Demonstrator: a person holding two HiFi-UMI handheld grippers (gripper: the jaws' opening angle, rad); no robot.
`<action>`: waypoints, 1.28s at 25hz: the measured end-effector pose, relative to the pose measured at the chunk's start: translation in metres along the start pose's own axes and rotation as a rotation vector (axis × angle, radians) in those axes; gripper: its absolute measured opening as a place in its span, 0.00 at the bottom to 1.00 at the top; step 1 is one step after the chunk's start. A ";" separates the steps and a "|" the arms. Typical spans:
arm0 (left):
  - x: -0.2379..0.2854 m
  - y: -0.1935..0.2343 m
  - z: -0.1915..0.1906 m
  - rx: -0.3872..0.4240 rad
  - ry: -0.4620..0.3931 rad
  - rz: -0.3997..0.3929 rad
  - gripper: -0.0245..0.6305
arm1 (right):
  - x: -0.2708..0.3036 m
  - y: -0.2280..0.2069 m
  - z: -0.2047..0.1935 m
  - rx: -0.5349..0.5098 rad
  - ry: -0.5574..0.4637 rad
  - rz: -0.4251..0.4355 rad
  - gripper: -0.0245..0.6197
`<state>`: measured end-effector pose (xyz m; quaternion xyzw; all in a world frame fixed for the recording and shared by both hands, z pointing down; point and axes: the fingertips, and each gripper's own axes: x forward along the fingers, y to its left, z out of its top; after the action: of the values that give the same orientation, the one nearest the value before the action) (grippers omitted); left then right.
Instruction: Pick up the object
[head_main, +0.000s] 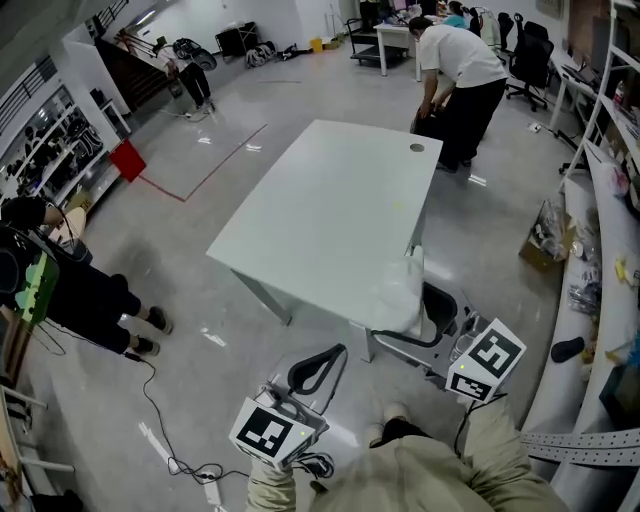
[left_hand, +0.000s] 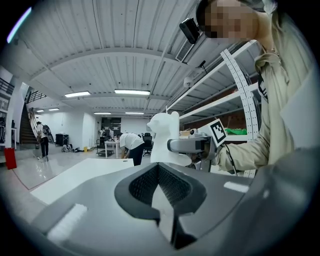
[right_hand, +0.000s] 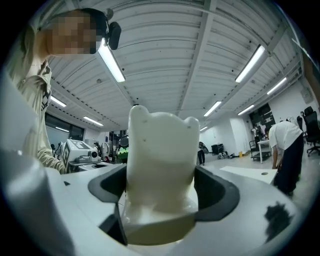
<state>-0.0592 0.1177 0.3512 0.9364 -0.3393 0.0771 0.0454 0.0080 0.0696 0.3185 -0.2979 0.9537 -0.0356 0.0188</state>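
Note:
The object is a white, tooth-shaped model (right_hand: 160, 165). My right gripper (right_hand: 160, 200) is shut on it, holding it upright between its dark jaws. In the head view the white model (head_main: 400, 290) hangs at the near right corner of the pale table (head_main: 340, 200), with my right gripper (head_main: 437, 318) just behind it. My left gripper (head_main: 318, 370) is lower and to the left, off the table, above the floor. In the left gripper view its jaws (left_hand: 159, 187) are shut with nothing between them, and beyond them I see the white model (left_hand: 164, 137) held up.
A person in a white shirt (head_main: 458, 70) bends over at the table's far end. Another person (head_main: 70, 290) sits at the left. Shelving (head_main: 605, 250) runs along the right side. A cable (head_main: 160, 420) trails over the floor at the lower left.

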 end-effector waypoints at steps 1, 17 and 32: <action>-0.001 -0.004 0.002 0.000 -0.003 0.004 0.05 | -0.004 0.002 0.003 -0.008 -0.003 0.001 0.71; 0.005 -0.056 0.007 0.002 -0.005 0.025 0.05 | -0.063 0.012 0.008 -0.039 0.002 0.023 0.71; 0.000 -0.063 0.009 0.002 -0.011 0.048 0.05 | -0.068 0.019 0.009 -0.045 -0.011 0.054 0.71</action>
<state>-0.0176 0.1652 0.3406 0.9285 -0.3618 0.0733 0.0409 0.0534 0.1230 0.3085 -0.2727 0.9619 -0.0121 0.0183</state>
